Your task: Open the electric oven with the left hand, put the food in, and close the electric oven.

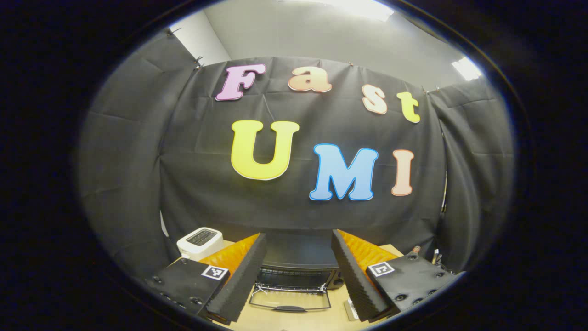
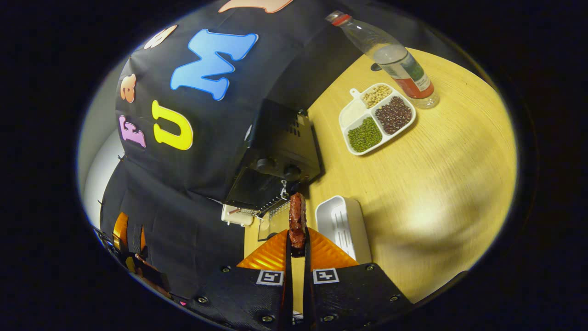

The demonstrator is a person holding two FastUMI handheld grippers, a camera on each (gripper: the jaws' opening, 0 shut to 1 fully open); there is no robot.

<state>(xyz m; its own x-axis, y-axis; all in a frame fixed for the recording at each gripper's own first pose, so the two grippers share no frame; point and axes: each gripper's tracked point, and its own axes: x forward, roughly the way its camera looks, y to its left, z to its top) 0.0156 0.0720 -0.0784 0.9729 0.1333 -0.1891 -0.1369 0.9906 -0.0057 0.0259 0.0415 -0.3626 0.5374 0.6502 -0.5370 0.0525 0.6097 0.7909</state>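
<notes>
Wooden bench (image 2: 436,151) carries the electric oven (image 2: 280,156), door (image 1: 290,299) dropped open. Right gripper (image 2: 297,250) pinches the food (image 2: 297,220) toward its mouth, likely for loading; left gripper (image 1: 296,280) hangs spread, grasping nothing.

Surface (image 2: 436,151): pale wood grain, smooth, satin sheen under the light.
Electric oven (image 2: 280,147): matt black metal casing; door (image 1: 290,299) of clear glossy glass.
Divided dish (image 2: 356,112): smooth white plastic.
Bottle (image 2: 390,55): clear glossy plastic.
White tray (image 2: 342,225): smooth plastic, ribbed inside.
Food (image 2: 297,220): rough, glazed brown crust.
Toaster (image 1: 200,241): glossy white plastic.
</notes>
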